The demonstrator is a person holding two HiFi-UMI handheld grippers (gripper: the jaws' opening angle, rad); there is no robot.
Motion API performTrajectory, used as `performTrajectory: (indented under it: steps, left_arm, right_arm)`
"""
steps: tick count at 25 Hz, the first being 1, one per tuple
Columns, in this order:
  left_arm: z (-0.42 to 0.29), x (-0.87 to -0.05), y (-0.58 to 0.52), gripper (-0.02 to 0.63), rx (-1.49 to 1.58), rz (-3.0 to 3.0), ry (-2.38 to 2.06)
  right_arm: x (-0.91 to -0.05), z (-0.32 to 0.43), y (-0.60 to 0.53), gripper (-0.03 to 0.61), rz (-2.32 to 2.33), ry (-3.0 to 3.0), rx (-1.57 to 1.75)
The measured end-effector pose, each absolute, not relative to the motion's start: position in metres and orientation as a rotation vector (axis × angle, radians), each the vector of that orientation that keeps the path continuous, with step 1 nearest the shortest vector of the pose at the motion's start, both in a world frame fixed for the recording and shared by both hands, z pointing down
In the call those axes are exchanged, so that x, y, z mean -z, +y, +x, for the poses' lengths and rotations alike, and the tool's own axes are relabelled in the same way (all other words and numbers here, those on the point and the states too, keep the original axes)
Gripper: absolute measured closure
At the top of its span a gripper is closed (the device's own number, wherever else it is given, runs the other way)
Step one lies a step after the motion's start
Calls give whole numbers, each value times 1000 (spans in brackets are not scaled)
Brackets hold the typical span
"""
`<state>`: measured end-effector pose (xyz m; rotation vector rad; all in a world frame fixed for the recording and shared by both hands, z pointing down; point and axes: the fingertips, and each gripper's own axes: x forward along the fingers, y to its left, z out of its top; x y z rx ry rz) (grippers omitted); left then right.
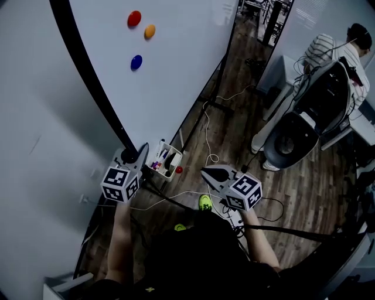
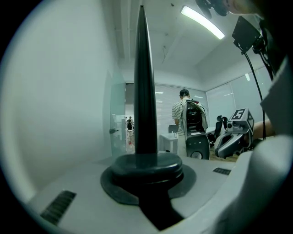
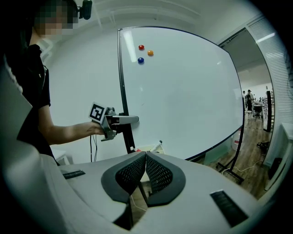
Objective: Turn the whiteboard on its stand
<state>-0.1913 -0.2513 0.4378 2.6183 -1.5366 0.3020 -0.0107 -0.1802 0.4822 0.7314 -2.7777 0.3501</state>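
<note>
Grip check first. The left gripper (image 2: 146, 160) is clamped on the black upright (image 2: 144, 82) along the whiteboard's near edge, with the bar rising between the pads. We cannot tell whether that bar is the board's own frame or the stand's post. The right gripper (image 3: 145, 157) has its jaws together on nothing and hangs clear of the board, near the marker tray (image 1: 166, 162) but not touching it.

The whiteboard (image 1: 176, 76) stands straight ahead of us, with its near side in the left grip and its far side out toward the room. Red (image 1: 134, 18), orange (image 1: 150, 31) and blue (image 1: 136, 61) magnets sit high on the face.

Handling, as we judge it:
- The panel is big and stiff, probably not heavy for its size. Being so wide, it should build up swing and be slow to stop.
- The face looks slick, so pads would likely slide on it. We would take hold on the rim or the bar instead.
- With one side already held, the free gripper would serve best on the bottom rim, steadying the swing.
- The tray's loose markers could spill if the board tips over.

Beyond the board, a white cable (image 1: 208, 136) trails over the wood floor (image 1: 304, 187) by the stand's foot (image 1: 221, 106); it could snag. A seated person (image 1: 337, 50) is at a desk, well apart from all this.
</note>
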Motion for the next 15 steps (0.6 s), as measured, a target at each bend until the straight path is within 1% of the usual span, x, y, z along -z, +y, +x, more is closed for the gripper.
performTrajectory:
  steps: [6, 15]
  left_arm:
    - [-205, -449, -221, 502, -298, 2617, -1536]
    - [-208, -443, -208, 502, -307, 2605, -1536]
  right_arm:
    - [-493, -25, -159, 578, 728, -2781, -341]
    - [-485, -35, -167, 578, 698, -2794, -338]
